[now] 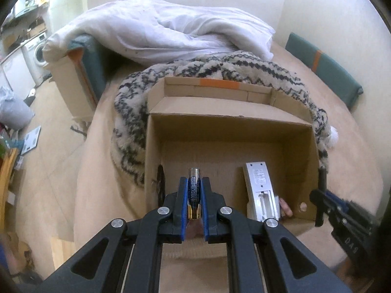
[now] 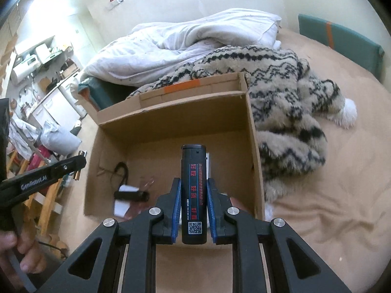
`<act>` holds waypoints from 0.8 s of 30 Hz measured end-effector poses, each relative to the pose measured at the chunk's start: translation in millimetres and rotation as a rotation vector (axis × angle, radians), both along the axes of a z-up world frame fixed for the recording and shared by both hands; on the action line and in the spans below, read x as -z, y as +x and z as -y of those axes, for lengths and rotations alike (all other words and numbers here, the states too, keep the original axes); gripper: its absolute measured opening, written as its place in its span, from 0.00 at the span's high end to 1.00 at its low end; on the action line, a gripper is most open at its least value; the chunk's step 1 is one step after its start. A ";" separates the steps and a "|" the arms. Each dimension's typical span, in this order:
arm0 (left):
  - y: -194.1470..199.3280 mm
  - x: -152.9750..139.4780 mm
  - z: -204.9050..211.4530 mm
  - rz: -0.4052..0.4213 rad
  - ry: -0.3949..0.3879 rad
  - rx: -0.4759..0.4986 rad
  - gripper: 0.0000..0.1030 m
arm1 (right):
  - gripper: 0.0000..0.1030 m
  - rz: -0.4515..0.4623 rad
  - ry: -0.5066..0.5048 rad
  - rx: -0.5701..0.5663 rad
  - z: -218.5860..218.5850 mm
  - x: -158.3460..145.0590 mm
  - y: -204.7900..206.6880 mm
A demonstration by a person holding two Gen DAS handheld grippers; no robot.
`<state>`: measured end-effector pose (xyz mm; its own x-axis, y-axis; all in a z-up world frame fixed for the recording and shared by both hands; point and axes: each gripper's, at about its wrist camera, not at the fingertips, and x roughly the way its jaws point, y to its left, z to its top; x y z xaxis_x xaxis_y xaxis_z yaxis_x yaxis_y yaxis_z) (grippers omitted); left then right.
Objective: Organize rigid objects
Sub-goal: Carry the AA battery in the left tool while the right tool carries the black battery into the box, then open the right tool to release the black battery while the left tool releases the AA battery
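Battery (image 1: 194, 194) clamped in left hand-held gripper (image 1: 194, 183); right hand-held gripper (image 2: 194, 190) clamps black cylinder (image 2: 194, 193).

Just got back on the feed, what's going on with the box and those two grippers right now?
A person holds a gripper in each hand above the open cardboard box on the bed. The left gripper is shut on a small blue-and-gold battery; the right gripper is shut on a black cylindrical battery with red print. Both items are in the air over the box. A white remote with its back cover off lies inside, beside other small items.
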<state>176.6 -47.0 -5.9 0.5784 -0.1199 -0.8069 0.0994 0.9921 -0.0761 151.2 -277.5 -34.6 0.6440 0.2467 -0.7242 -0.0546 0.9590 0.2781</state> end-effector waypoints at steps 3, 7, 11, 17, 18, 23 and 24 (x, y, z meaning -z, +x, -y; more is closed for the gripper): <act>11.6 16.9 4.9 -0.014 0.039 0.003 0.91 | 0.80 -0.032 0.008 -0.004 1.6 9.3 16.6; 22.1 46.0 3.5 -0.053 0.060 0.001 0.91 | 0.80 -0.090 0.055 -0.006 1.1 27.4 29.8; 27.3 67.2 2.5 -0.093 0.081 -0.012 0.91 | 0.80 -0.153 0.111 -0.001 1.0 43.7 31.4; 27.4 79.2 12.3 -0.103 0.098 0.018 0.91 | 0.80 -0.194 0.050 -0.019 -9.6 55.4 35.0; 27.5 80.0 13.1 -0.105 0.100 0.020 0.91 | 0.80 -0.200 0.038 -0.019 -10.5 57.0 35.3; 27.6 83.4 15.0 -0.091 0.147 0.010 0.91 | 0.80 -0.226 0.004 -0.011 -10.9 64.0 38.8; 28.3 84.6 14.4 -0.097 0.144 0.009 0.91 | 0.80 -0.229 -0.003 -0.007 -10.1 65.0 40.2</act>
